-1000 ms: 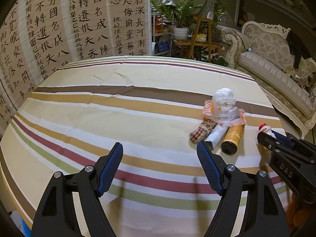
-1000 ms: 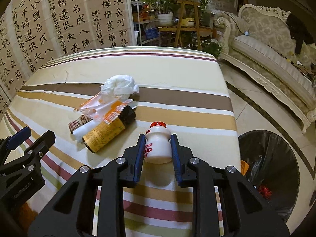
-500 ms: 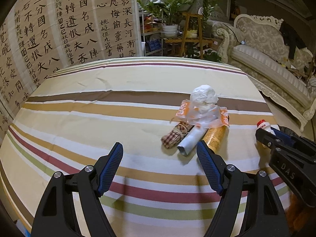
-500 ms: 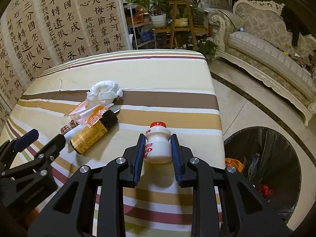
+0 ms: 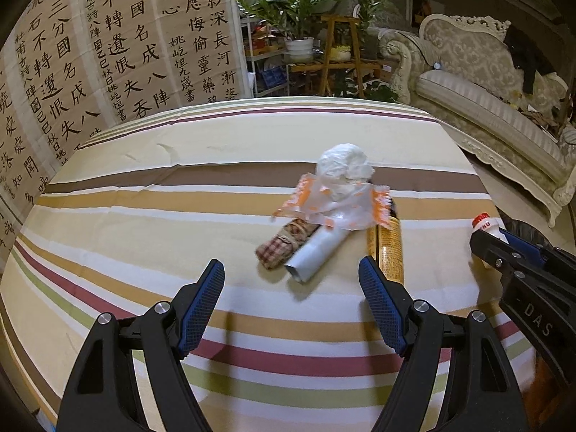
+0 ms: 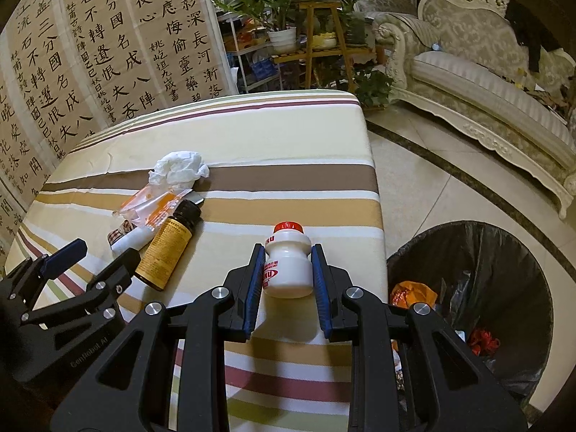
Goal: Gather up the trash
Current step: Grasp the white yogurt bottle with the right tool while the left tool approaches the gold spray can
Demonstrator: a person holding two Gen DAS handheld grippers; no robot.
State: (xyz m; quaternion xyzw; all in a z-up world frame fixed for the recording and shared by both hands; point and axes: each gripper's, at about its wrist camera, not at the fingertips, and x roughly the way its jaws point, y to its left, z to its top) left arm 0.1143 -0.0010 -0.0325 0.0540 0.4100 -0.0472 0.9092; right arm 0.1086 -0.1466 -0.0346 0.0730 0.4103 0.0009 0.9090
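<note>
Striped counter (image 6: 288, 136) carries a pile: amber bottle (image 6: 167, 248), white tube (image 5: 316, 252), crumpled tissue (image 6: 180, 169). Beside it stands a black-lined bin (image 6: 478, 288). Left claw (image 5: 291, 288) gapes empty; right claw (image 6: 288, 266) pinches a small white red-capped bottle (image 6: 288, 259).

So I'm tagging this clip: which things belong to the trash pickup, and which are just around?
Job: small white bottle in right gripper, brown bottle, wrapper, crumpled tissue, white tube, checked bundle, bin.
Around: sofa, plants, calligraphy screen.
</note>
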